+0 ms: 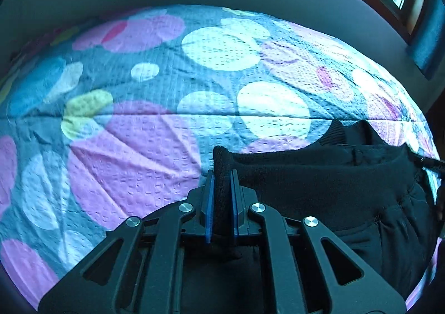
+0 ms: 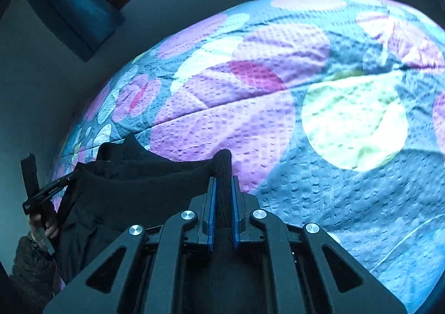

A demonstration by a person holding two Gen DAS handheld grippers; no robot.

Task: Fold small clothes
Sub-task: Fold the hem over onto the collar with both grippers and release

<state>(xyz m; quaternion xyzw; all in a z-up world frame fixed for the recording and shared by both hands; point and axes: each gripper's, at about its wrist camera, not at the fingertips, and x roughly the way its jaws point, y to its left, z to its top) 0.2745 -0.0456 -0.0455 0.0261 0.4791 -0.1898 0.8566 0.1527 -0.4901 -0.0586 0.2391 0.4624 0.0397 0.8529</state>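
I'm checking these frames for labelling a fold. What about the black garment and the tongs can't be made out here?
- Garment type: both views, only a bunched ribbed edge shows; the rest drops behind the tongs' frames.
- Lower garment: left view, cut off by the fisheye rim.
- Left tongs seen from the right view: at the frame edge, grip point too small.
- Cloth clamped in the right tongs: how much is hidden by the pads.

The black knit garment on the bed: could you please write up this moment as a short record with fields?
item: black knit garment, ribbed band stretched between both claws
left claw: shut on a bunched corner of the band
right claw: shut on the opposite corner
surface: quilted bedspread with pastel circles
garment position: rest of the cloth hangs below the band, over the bedspread
fold state: not yet folded
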